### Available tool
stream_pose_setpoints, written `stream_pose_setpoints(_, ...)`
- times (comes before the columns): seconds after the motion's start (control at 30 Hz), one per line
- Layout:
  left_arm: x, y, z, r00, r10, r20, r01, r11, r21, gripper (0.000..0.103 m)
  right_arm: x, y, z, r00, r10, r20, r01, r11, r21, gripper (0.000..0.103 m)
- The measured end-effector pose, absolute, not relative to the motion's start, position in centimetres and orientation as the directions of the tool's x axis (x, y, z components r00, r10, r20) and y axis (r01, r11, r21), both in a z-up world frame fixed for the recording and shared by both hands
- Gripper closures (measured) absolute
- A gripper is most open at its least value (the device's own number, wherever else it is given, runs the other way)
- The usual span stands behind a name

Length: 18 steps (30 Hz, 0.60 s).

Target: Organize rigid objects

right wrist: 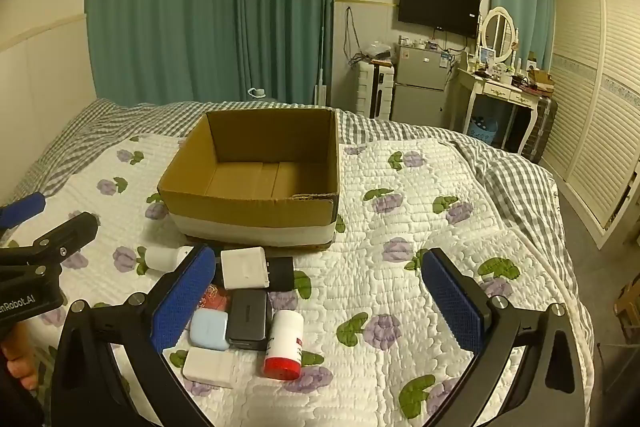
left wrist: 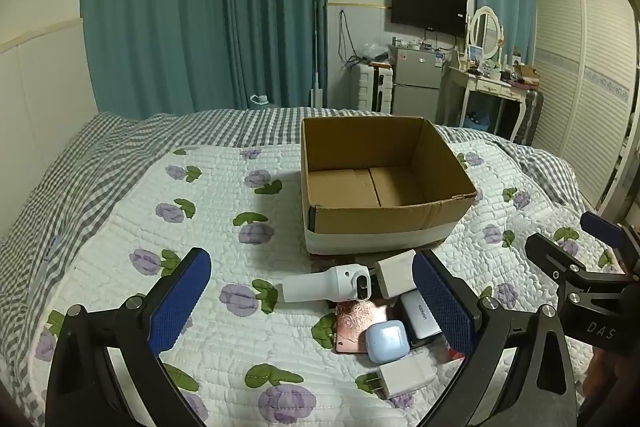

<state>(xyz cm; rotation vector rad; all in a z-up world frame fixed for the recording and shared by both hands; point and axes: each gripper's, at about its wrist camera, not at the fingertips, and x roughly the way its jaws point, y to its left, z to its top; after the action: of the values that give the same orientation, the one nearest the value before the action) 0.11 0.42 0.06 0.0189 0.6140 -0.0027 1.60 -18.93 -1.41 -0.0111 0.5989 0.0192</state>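
An empty open cardboard box (left wrist: 384,223) (right wrist: 248,215) stands on the quilted bed. In front of it lies a cluster of small objects: a white handheld device (left wrist: 328,283) (right wrist: 164,258), a white charger cube (left wrist: 394,273) (right wrist: 244,267), a light blue earbud case (left wrist: 387,341) (right wrist: 209,329), a white plug adapter (left wrist: 406,375) (right wrist: 209,367), a dark power bank (right wrist: 248,319), a white power bank (left wrist: 420,315), a pink card (left wrist: 358,323) and a white bottle with red cap (right wrist: 283,345). My left gripper (left wrist: 312,307) is open, empty, above the cluster. My right gripper (right wrist: 320,301) is open, empty, just right of it.
The white floral quilt (right wrist: 400,195) lies over a grey checked bedspread (left wrist: 100,155). Beyond the bed are teal curtains, a small fridge (right wrist: 420,87), a dressing table (right wrist: 504,91) and a wardrobe at right. The other gripper shows at each view's edge.
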Motion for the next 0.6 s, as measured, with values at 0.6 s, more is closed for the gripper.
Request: stream_pose_setpoints(0.6, 0.07, 0.45, 0.03, 0.817, 0.006, -0.576, 0.006, 1.0, 0.019, 0.0, 1.61, -18.85, -1.36, 0.825, 0.02, -0.565, -0.026, 1.0, -0.002, 0.0)
